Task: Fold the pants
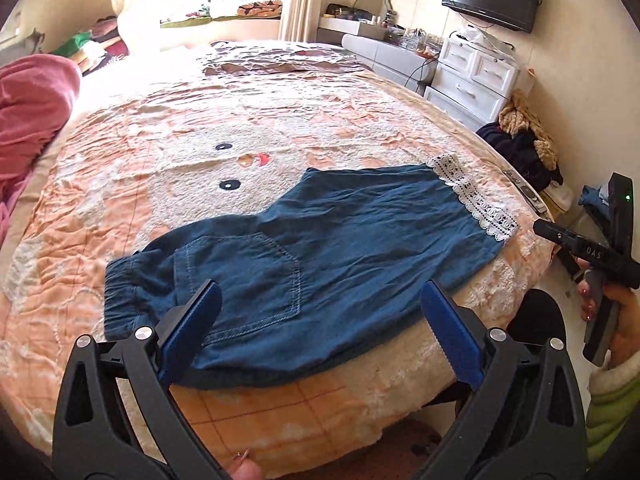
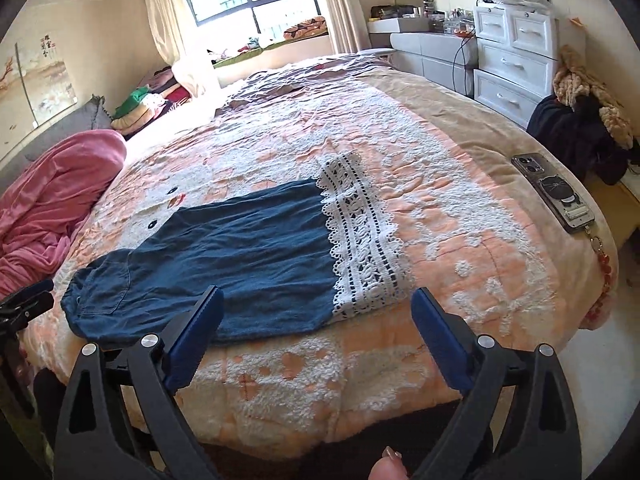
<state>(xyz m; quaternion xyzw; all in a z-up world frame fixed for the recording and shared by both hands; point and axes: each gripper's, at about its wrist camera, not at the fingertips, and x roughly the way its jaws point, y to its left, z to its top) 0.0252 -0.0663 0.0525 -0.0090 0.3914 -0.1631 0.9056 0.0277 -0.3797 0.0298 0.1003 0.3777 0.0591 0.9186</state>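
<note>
Blue denim pants (image 1: 320,240) lie flat on the bed near its front edge, one leg on top of the other. The elastic waistband (image 1: 120,292) is at the left and the white lace hem (image 1: 472,196) at the right. My left gripper (image 1: 322,288) hovers open over the back pocket end, with nothing between its blue pads. In the right wrist view the pants (image 2: 240,248) and lace hem (image 2: 360,240) lie just beyond my right gripper (image 2: 317,294). It is open too, above the near edge of the leg, and holds nothing.
The peach and white bedcover (image 2: 460,240) has a phone (image 2: 552,192) with a beaded charm lying at its right edge. A pink blanket (image 2: 52,200) is heaped at the left. White drawers (image 2: 512,60) and a pile of clothes (image 2: 580,120) stand right of the bed.
</note>
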